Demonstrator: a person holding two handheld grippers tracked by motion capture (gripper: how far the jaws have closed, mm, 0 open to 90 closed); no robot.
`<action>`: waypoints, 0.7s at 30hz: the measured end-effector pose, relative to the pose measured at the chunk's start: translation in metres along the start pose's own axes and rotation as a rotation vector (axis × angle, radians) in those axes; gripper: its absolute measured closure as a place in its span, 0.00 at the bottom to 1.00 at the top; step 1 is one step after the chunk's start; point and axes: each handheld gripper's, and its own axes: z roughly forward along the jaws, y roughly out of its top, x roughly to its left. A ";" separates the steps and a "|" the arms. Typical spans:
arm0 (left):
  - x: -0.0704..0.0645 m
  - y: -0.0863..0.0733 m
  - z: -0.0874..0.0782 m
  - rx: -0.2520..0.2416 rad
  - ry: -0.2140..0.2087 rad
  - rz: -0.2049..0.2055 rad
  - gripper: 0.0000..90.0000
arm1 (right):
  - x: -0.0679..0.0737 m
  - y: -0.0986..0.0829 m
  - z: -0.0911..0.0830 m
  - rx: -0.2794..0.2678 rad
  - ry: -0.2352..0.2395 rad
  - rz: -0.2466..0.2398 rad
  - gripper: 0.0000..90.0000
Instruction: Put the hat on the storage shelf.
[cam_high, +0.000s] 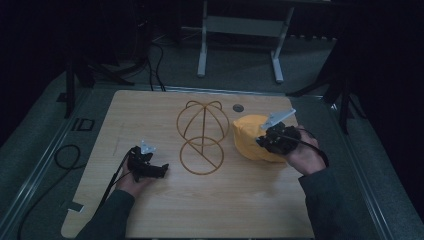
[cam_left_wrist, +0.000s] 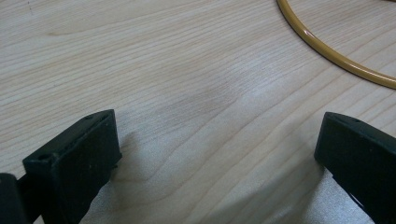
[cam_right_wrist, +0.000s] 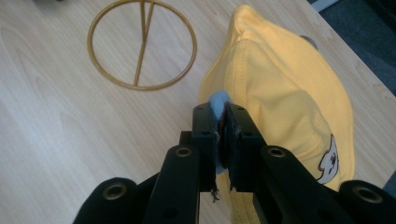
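The wooden table (cam_high: 165, 210) carries a gold wire hat stand (cam_high: 202, 136) at its middle, its dome frame bare, and a yellow cap (cam_high: 250, 135) lying on the tabletop just to the right of it, near but not on the stand. The right gripper (cam_right_wrist: 221, 122) has its jaws pinched together on the cap's edge (a pale blue lining shows between them), so the grasp looks made while lifting and seating the cap over the stand is probably still to do. The left gripper (cam_left_wrist: 215, 154) rests low on the wood, jaws spread wide and empty, beside the stand's ring base
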 end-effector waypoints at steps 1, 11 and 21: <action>0.000 0.000 0.000 0.000 0.000 0.000 0.00 | 0.000 0.000 0.000 0.000 0.000 0.000 0.93; 0.000 0.000 0.000 -0.001 0.000 -0.001 0.00 | -0.013 0.015 0.020 0.001 0.079 0.032 0.92; 0.000 0.000 0.000 -0.002 0.000 -0.002 0.00 | -0.004 0.012 0.022 -0.003 0.116 0.017 0.90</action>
